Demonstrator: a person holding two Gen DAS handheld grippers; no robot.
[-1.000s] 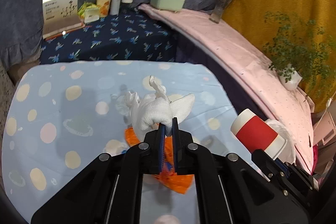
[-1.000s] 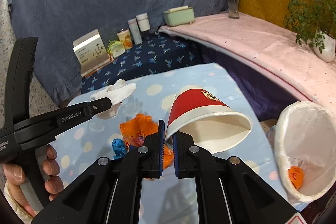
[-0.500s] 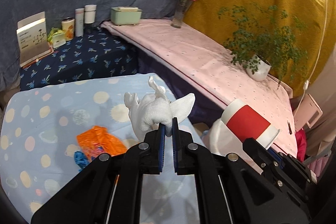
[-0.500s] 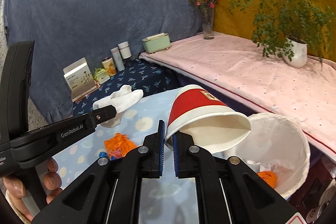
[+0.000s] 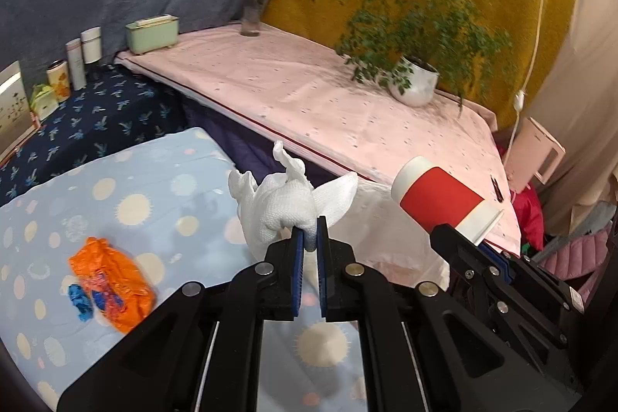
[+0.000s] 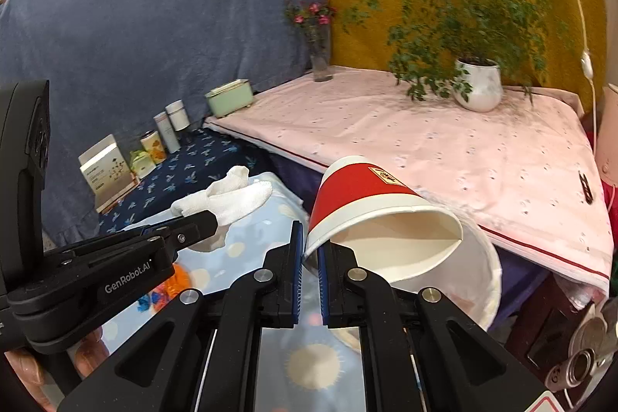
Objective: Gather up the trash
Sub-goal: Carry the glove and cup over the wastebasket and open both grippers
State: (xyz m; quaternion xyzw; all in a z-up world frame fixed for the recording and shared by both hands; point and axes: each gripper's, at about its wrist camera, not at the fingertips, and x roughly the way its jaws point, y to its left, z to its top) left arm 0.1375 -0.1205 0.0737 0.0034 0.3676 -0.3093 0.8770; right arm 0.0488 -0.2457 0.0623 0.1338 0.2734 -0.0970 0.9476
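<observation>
A: How did the two pieces of trash in hand look likely to behave?

B: The white crumpled tissue (image 5: 286, 207) read as light and soft; the left tongs (image 5: 310, 245) were clamped on its lower fold, and the rest stood up loose above the jaws. A pinch on any bunched fold would have served. The red-and-white paper cup (image 6: 370, 215) looked light too, but thin-walled and easy to crush. The right tongs (image 6: 310, 255) were clamped on its rim, one jaw inside and one outside, with the cup tipped on its side.

A: Where were they?

B: Both were carried in the air past the edge of the tabletop (image 5: 162, 176), the cup over the white-lined bin (image 6: 483, 277), the tissue just left of it.

A: And the count?

B: One tissue, one cup, one bin. Still lying on the tabletop were one orange wrapper (image 5: 112, 280) and one small blue scrap (image 5: 79, 300) touching it. I judged both flimsy, the wrapper perhaps slippery, best taken at a raised crease.

A: Anything inside the bin?

B: The cup hid its inside.
</observation>
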